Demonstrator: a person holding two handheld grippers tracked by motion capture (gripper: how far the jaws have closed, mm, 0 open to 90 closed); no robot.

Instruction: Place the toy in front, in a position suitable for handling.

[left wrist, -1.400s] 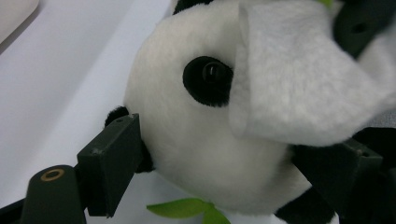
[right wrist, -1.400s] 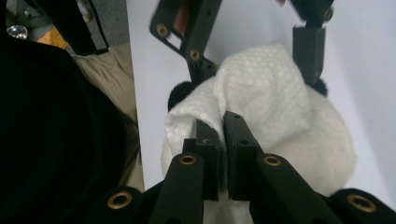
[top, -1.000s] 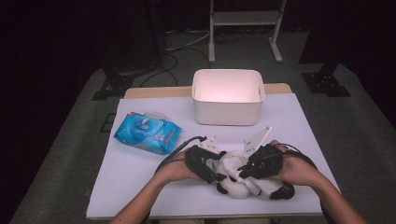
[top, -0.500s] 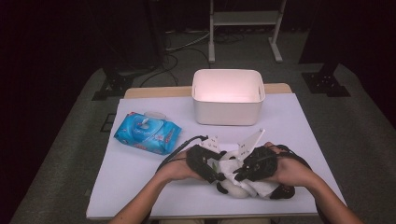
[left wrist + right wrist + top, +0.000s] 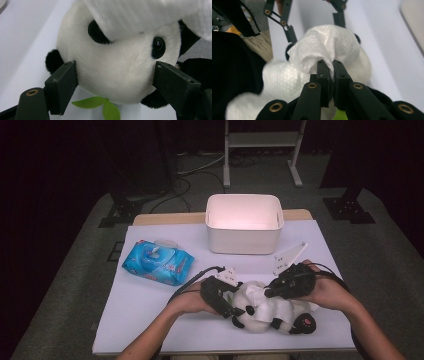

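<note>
A black-and-white panda plush (image 5: 260,319) lies on the white table near the front edge. My left gripper (image 5: 235,312) is shut on its head (image 5: 117,72), one pad pressed against each side, and a green felt leaf (image 5: 100,105) hangs below the chin. My right gripper (image 5: 329,63) is shut on a bunched white wipe (image 5: 324,42). The wipe (image 5: 267,301) lies draped over the panda's head and body. In the left gripper view the wipe (image 5: 150,15) covers the top of the head. The right gripper (image 5: 270,292) comes in from the right, above the panda.
A white open bin (image 5: 244,227) stands at the back middle of the table. A blue pack of wipes (image 5: 157,262) lies at the left. The white table cover (image 5: 150,320) is bare around both hands. Beyond the table the floor is dark, with cables and stands.
My right gripper has shifted to the right and a little up with the wipe, dragging it across the panda. The left gripper and the panda's head have stayed put.
</note>
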